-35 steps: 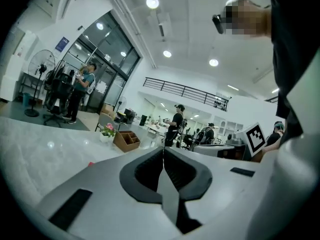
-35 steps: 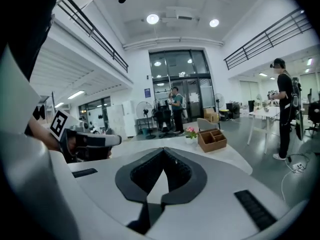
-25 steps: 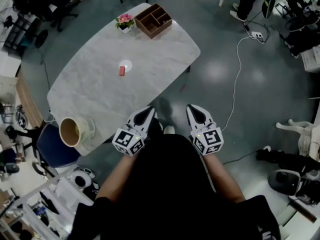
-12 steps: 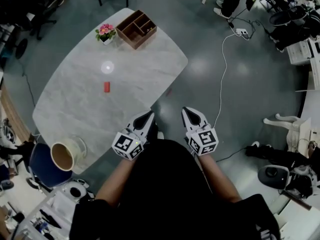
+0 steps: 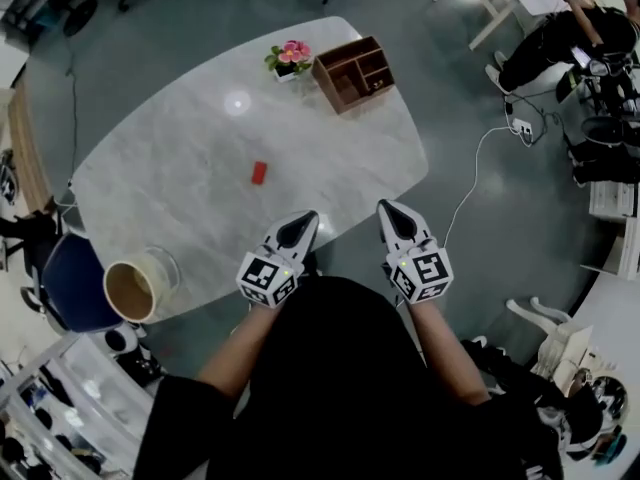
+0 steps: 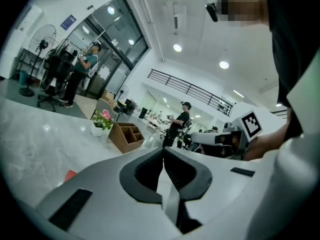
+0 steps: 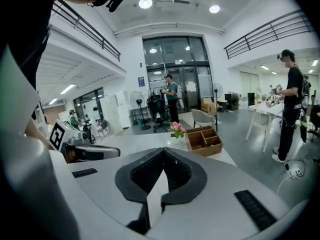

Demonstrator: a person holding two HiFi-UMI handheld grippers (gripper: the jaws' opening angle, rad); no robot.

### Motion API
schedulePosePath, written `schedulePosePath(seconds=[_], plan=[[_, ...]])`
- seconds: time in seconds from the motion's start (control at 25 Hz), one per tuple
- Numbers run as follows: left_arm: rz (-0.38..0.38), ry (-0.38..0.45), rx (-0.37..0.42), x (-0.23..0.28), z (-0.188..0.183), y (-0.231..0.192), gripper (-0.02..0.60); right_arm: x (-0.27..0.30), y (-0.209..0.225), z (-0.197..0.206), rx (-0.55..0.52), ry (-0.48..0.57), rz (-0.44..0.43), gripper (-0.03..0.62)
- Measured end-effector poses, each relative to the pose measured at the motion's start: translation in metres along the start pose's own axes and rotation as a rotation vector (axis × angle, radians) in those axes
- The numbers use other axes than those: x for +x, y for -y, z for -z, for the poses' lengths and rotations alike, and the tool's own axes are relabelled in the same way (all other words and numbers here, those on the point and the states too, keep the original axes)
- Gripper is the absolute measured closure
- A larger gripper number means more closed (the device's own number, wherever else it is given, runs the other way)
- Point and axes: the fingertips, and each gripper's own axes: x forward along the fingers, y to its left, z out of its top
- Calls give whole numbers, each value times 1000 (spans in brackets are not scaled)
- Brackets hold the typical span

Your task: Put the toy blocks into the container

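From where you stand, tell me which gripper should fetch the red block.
Left, probably. The red block lies on the table nearer the left gripper; the right gripper is further off. Both are shut and empty.

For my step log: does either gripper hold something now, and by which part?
Nothing is held. The left gripper and the right gripper are both shut and empty; the red block lies untouched on the table.
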Motion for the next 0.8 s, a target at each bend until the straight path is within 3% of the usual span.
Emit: schedulePosePath(seconds=[0.36,0.52,0.72,0.8], plan=[[-227,-29,-31,-13,-5,-101,574,70,-43,-16,-40,-60,-202,595],[-358,-48,-55,-17,5,-142,574,99,-42,-31,-67,-70,-279,594],[-483,-43,-194,-15,22,-170,573,129,-37,-40,-105,-88,-377,594],[-519,-63,-204,-9,31,-176,572,138,-33,-42,-109,-93,-404,594]])
